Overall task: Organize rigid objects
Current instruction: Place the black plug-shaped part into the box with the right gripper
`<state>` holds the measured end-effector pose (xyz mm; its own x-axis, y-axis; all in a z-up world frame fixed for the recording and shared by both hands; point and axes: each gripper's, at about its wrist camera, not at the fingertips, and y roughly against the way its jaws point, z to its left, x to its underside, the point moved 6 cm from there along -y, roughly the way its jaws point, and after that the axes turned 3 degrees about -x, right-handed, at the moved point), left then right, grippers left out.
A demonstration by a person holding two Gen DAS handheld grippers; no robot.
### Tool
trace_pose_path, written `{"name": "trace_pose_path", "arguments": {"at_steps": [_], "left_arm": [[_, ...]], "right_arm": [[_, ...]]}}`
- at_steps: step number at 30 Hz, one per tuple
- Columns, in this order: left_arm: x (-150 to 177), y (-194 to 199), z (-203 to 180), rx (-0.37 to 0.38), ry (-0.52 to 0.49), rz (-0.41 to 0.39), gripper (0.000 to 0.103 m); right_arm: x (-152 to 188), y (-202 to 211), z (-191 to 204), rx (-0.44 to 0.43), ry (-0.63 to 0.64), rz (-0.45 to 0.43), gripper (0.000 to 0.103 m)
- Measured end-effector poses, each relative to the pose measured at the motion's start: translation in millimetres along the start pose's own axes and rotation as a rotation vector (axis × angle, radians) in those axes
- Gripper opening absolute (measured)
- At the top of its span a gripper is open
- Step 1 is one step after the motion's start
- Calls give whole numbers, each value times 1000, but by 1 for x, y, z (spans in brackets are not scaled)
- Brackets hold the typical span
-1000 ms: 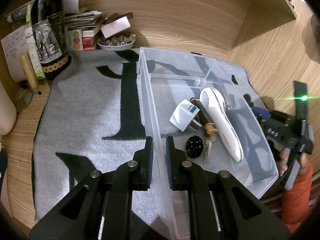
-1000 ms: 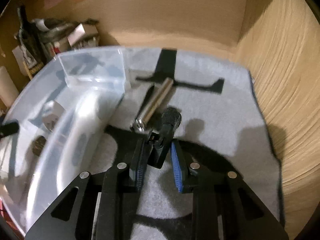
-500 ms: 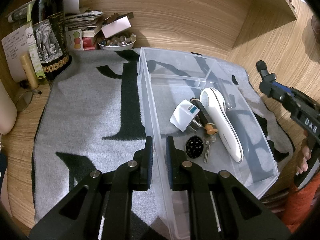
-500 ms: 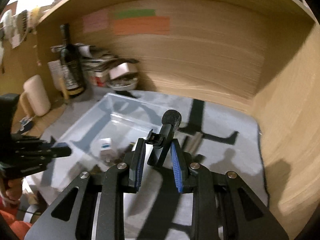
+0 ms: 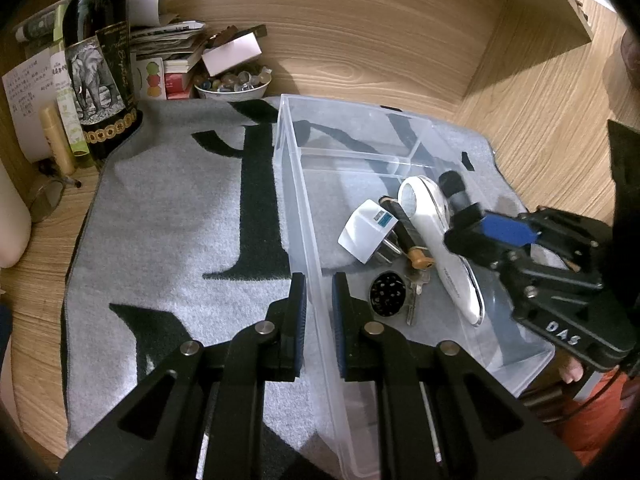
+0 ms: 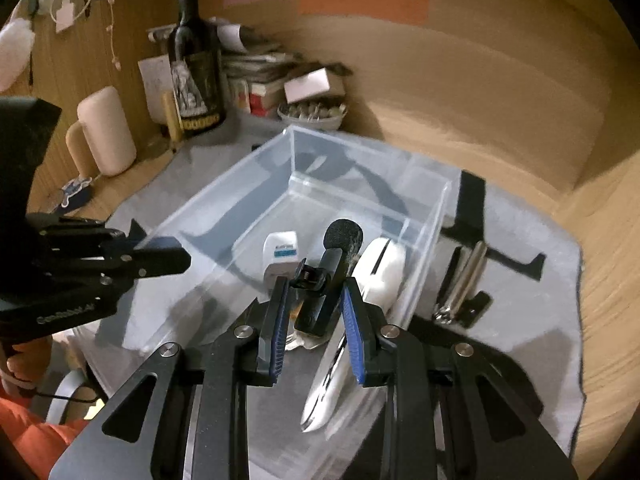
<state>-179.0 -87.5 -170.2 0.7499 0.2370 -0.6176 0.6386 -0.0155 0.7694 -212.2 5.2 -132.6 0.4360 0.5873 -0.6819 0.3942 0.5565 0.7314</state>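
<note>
A: Where is the small clip microphone?

B: The right gripper has it pinched by the black body, just below the clip; the foam head sticks up past the fingertips. It hangs over the clear bin, above the white handheld device near the bin's right wall.

A: How does it likely handle?

B: Probably light and stiff in the body. The foam head is soft and the clip looks delicate, so the body is the place to hold.

A: And the left gripper?

B: Its jaws straddle the bin's left wall and are closed nearly onto it; whether they actually clamp it cannot be told.

A: Anything still outside?

B: A metal cylinder lies on the grey mat, just beside the bin's right wall.
</note>
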Motion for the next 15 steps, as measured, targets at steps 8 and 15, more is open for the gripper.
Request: {"name": "trace_pose_path", "arguments": {"at_steps": [8,15], "left_arm": [[0,0,-1,1,0,-1,12],[0,-1,-2,2,0,-1,13]], "right_arm": [[3,1,-1,-19,-32,10,43],[-2,14,-6,2,-53,-27,45]]}}
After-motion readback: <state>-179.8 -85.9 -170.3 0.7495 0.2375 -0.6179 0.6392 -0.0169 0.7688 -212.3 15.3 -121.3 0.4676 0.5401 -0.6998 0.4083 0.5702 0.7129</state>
